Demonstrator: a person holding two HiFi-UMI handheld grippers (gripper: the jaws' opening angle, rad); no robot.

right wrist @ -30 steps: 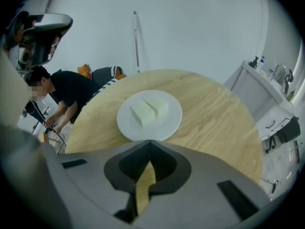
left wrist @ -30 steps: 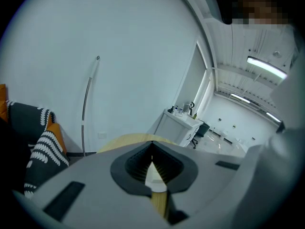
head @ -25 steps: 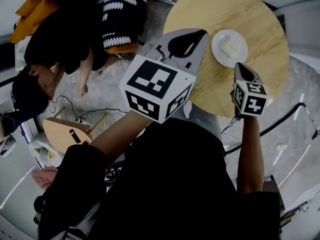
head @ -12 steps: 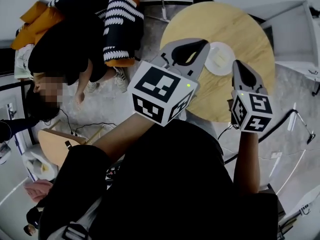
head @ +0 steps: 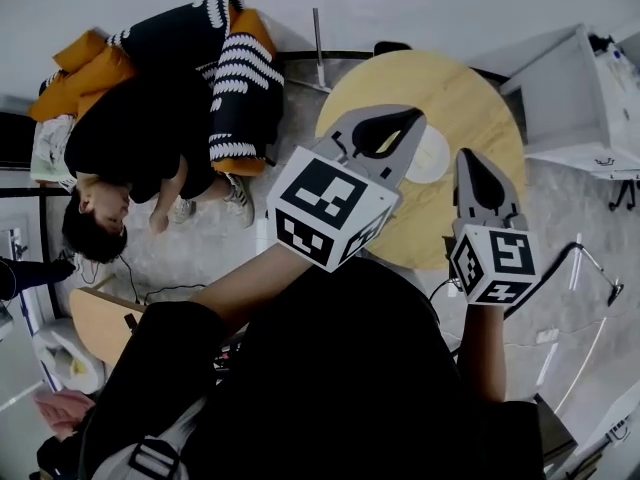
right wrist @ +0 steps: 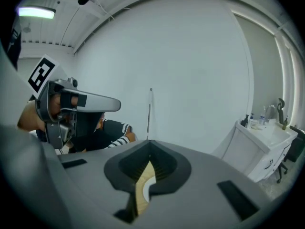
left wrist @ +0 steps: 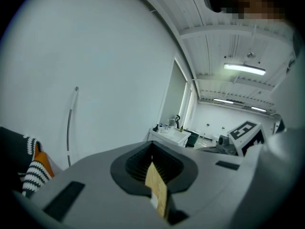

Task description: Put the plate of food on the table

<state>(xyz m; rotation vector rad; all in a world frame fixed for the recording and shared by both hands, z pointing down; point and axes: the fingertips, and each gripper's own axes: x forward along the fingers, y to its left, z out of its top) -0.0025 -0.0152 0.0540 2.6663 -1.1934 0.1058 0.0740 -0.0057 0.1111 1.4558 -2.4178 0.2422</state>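
Grey floor [head: 225,243], round wooden counter [head: 480,108] below. Over the last second both tools have lifted clear of it. Left tool [head: 385,133] and right tool [head: 480,178] are closed tight and empty. Plate [head: 433,158] sits on the counter, released, so placement looks done. Food on it can't be made out behind the left tool.

Plate [head: 433,158] sits on round table [head: 460,88], about its centre. Left gripper [head: 388,126] is over the table's left half, covering the plate's left edge; right gripper [head: 472,163] is just right of the plate. Seated person [head: 150,138] on the floor left of the table; cabinet [head: 565,98] past its right edge.
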